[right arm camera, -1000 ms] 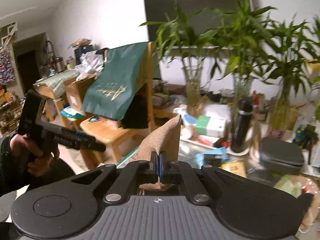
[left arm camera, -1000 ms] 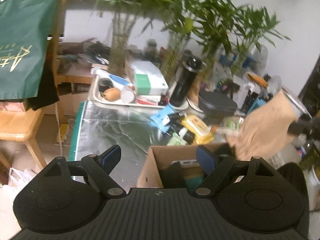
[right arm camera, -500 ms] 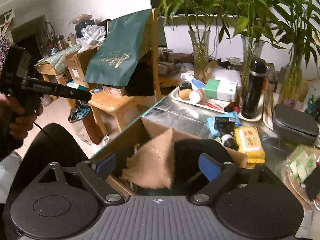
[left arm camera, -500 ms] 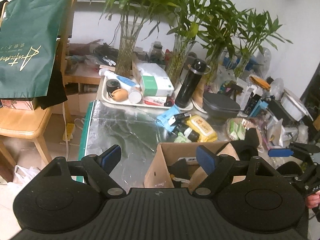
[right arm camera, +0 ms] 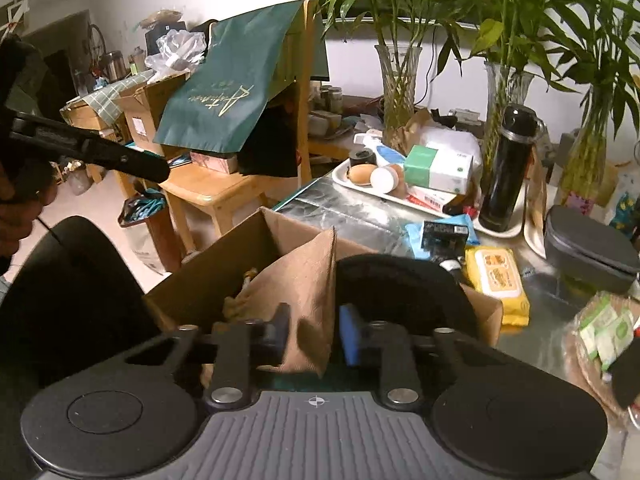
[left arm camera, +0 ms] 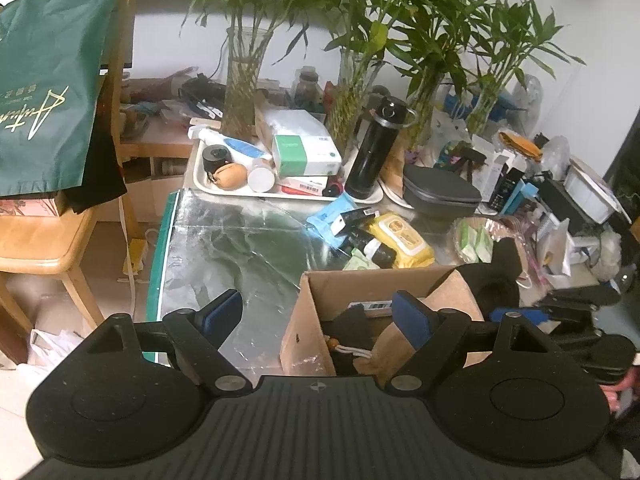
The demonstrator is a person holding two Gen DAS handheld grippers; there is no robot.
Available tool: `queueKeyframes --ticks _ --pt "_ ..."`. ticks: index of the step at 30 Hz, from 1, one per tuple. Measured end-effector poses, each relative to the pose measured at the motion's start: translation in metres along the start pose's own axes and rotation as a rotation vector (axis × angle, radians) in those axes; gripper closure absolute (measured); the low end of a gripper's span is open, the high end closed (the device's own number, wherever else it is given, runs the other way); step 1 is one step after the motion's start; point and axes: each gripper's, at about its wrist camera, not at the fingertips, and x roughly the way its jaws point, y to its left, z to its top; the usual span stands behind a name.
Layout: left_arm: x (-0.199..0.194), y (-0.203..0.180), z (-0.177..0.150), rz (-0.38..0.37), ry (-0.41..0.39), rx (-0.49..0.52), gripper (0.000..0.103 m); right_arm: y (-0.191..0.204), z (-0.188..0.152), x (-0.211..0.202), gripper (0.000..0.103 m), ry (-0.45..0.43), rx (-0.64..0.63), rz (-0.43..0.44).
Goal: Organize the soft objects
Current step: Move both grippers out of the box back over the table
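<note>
An open cardboard box (left arm camera: 308, 320) stands at the table's near edge; it also shows in the right wrist view (right arm camera: 224, 256). A tan burlap bag (right arm camera: 304, 280) stands in it, next to a black soft item (right arm camera: 400, 280). My right gripper (right arm camera: 314, 330) sits low over the box with its jaws partly open on either side of the bag; the left finger is blurred. The bag also shows in the left wrist view (left arm camera: 448, 296). My left gripper (left arm camera: 318, 316) is open and empty, above the box's left wall.
A white tray (left arm camera: 200, 180) with small items, a black flask (left arm camera: 376, 152), glass vases of bamboo, a yellow wipes pack (left arm camera: 404, 236) and a grey case (left arm camera: 440, 196) crowd the back of the foil-covered table (left arm camera: 224, 240). A wooden chair (left arm camera: 40, 248) stands left.
My right gripper carried the burlap bag down into the box and opened fully off it. Its jaws have since narrowed around the bag. My left gripper stayed open, barely shifting.
</note>
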Motion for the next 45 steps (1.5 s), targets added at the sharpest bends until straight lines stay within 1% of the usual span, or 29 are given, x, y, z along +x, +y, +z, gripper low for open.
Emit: queueKeyframes --ticks 2,4,8,10,12,14,17,21,22,24,25,26,27,28,29,30,31,32,34,35,43,45 --pt "0.001 -0.001 -0.001 0.000 0.004 0.007 0.021 -0.002 0.001 0.007 0.095 0.007 -0.008 0.004" --pt "0.002 0.000 0.000 0.000 0.009 0.007 0.021 0.000 0.000 0.011 0.096 0.035 -0.035 0.009" --pt "0.000 -0.002 -0.001 -0.008 0.009 0.006 0.021 0.011 -0.008 0.004 0.097 0.095 -0.138 0.039" --pt "0.001 -0.002 0.000 -0.007 0.010 0.011 0.021 0.013 -0.015 0.002 0.097 0.144 -0.203 0.034" --pt "0.003 -0.002 0.001 -0.003 0.012 0.012 0.021 0.012 -0.021 0.003 0.097 0.182 -0.240 0.023" --pt "0.005 -0.002 0.002 -0.001 0.011 0.009 0.021 0.008 -0.024 0.004 0.097 0.227 -0.233 0.015" --pt "0.008 -0.003 0.002 0.002 0.012 0.009 0.021 0.003 -0.028 0.001 0.096 0.264 -0.215 0.001" --pt "0.013 -0.002 0.002 0.009 0.023 0.007 0.021 -0.005 -0.030 -0.006 0.095 0.263 -0.187 -0.024" --pt "0.014 -0.002 0.002 0.009 0.026 0.004 0.021 -0.008 -0.030 -0.010 0.092 0.259 -0.174 -0.028" --pt "0.015 -0.001 0.002 0.009 0.026 0.003 0.021 -0.014 -0.030 -0.017 0.080 0.240 -0.143 -0.026" --pt "0.016 -0.001 0.003 0.009 0.026 0.004 0.021 -0.016 -0.029 -0.020 0.064 0.229 -0.129 -0.024" --pt "0.017 -0.001 0.003 0.008 0.025 0.005 0.021 -0.020 -0.029 -0.022 0.046 0.214 -0.116 -0.022" --pt "0.018 -0.001 0.004 0.007 0.026 0.004 0.021 -0.022 -0.028 -0.025 0.038 0.198 -0.104 -0.020" --pt "0.019 -0.001 0.004 0.006 0.027 0.002 0.021 -0.025 -0.027 -0.028 0.028 0.181 -0.090 -0.018" --pt "0.020 -0.001 0.005 0.003 0.027 0.001 0.021 -0.027 -0.025 -0.030 0.022 0.169 -0.076 -0.017" --pt "0.018 -0.002 0.004 0.004 0.026 0.000 0.021 -0.029 -0.023 -0.032 0.020 0.149 -0.060 -0.012" --pt "0.019 -0.002 0.004 0.005 0.025 0.002 0.021 -0.031 -0.022 -0.034 0.016 0.131 -0.047 -0.010" --pt "0.020 -0.002 0.005 0.008 0.024 0.004 0.021 -0.033 -0.020 -0.035 0.010 0.115 -0.034 -0.013" --pt "0.024 -0.002 0.005 0.010 0.024 0.005 0.021 -0.037 -0.016 -0.036 0.002 0.082 -0.014 -0.034" --pt "0.026 -0.001 0.006 0.008 0.024 0.004 0.021 -0.039 -0.015 -0.036 0.000 0.068 -0.003 -0.049" --pt "0.039 0.002 0.010 -0.008 0.018 0.002 0.021 -0.065 -0.005 -0.026 0.000 -0.001 0.129 -0.167" --pt "0.043 0.003 0.012 -0.017 0.009 0.006 0.021 -0.072 -0.002 -0.024 0.000 -0.017 0.159 -0.183"
